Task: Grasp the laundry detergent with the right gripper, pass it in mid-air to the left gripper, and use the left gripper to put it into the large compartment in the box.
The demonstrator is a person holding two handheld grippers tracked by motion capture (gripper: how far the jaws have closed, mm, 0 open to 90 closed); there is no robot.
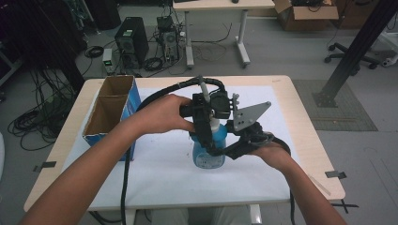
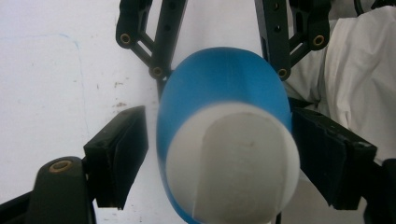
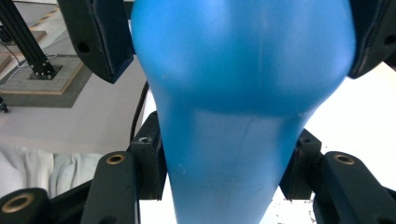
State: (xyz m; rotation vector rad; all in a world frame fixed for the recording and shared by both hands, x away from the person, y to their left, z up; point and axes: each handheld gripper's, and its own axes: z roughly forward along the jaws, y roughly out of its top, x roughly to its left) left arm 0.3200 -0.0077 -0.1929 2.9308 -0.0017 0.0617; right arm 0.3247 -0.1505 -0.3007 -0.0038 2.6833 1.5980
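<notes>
A blue bottle (image 1: 209, 150) with a white cap is seen standing upright on the white sheet (image 1: 164, 173) that covers the table (image 1: 300, 117), just right of the centre of the high view. Both grippers are gathered around it.

The left gripper (image 1: 206, 123) is held by the left hand (image 1: 162, 112) at the bottle's top, slightly above the middle of the frame. In the left gripper view the white cap (image 2: 233, 163) and blue shoulder (image 2: 219, 84) are seen between the two black jaws. The right pad (image 2: 327, 154) is seen against the bottle's side, while a narrow gap is left between the left pad (image 2: 123, 149) and the bottle. The jaws are therefore spread around the top and not fully clamped.

The right gripper (image 1: 225, 151) is brought in from the lower right of the high view, held by the right hand (image 1: 274, 154), and reaches the bottle's body low down. In the right gripper view the blue body (image 3: 233, 116) is seen between the jaws, with black pads pressed against it on both sides near the bottom of the frame, so the bottle is gripped by this claw.

An open cardboard box (image 1: 110, 110) with a blue side is seen at the left of the table, well apart from the bottle.
</notes>
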